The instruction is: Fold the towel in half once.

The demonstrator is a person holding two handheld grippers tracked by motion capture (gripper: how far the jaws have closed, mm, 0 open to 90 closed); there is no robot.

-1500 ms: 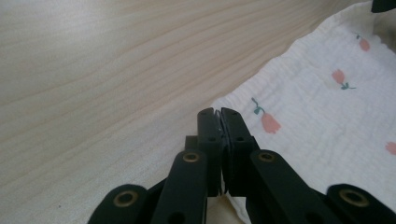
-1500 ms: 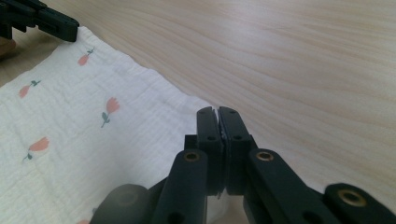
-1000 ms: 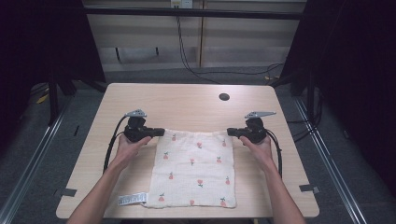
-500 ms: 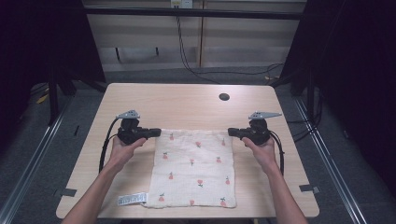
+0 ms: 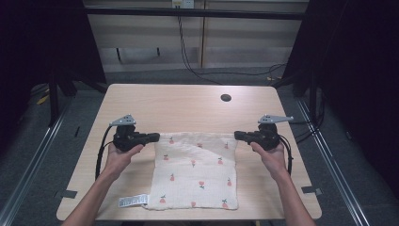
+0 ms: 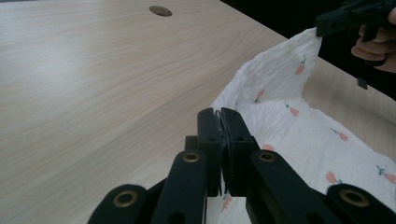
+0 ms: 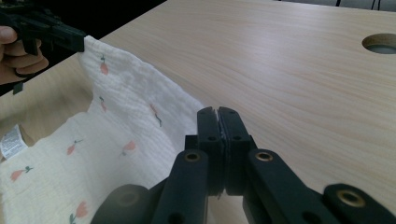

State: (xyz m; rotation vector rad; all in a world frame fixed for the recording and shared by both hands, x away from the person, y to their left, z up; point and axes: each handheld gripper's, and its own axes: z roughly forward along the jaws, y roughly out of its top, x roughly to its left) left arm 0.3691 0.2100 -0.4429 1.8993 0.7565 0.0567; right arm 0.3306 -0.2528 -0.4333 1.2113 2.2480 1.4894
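Bright tabletop, dark surroundings, soft bkgd.

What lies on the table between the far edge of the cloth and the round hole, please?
Bare wood. In the high view, the table is bare from the cloth's far edge to the round hole; the left gripper view shows the same bare stretch.

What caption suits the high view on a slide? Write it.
Left gripper and right gripper pinch the far corners of a patterned cloth.
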